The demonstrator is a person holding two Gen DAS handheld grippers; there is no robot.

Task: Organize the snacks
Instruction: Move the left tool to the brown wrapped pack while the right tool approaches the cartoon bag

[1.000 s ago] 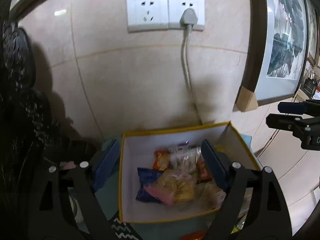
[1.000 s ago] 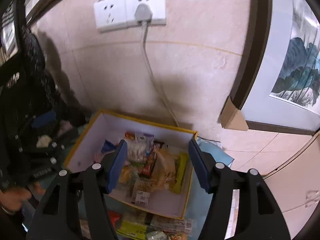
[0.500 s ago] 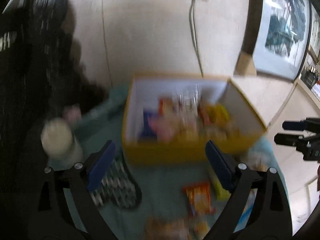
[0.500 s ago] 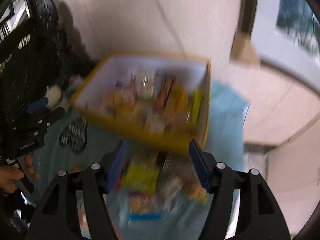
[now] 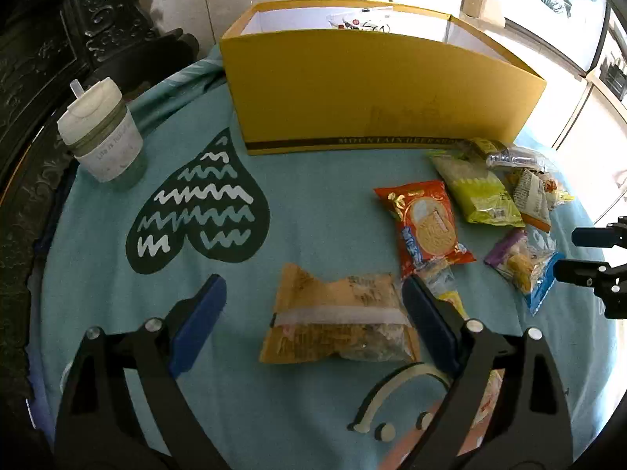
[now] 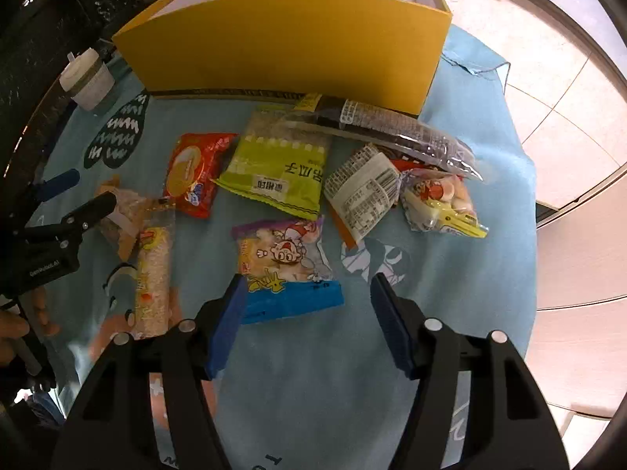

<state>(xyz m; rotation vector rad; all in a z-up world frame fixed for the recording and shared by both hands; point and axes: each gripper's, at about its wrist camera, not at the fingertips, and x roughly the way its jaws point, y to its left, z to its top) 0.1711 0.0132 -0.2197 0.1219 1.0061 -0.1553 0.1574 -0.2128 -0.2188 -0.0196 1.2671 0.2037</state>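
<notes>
Left wrist view: one left gripper (image 5: 313, 305), jaws spread wide, straddling without touching one crinkled tan packet (image 5: 339, 319) lying flat on teal cloth (image 5: 117, 313). One stiff yellow box (image 5: 376, 90) stands behind; one lidded plastic cup (image 5: 104, 137) to its left. Right wrist view: one right gripper (image 6: 309, 305), jaws parted and empty, over one glossy blue-edged packet (image 6: 286, 270). Loose packets on the cloth: eight, near the box.

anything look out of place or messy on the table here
Yes: snack packets lie scattered at odd angles on the teal cloth outside the yellow box, among them a green pack and a red biscuit pack. Nothing looks spilled or torn.
</notes>
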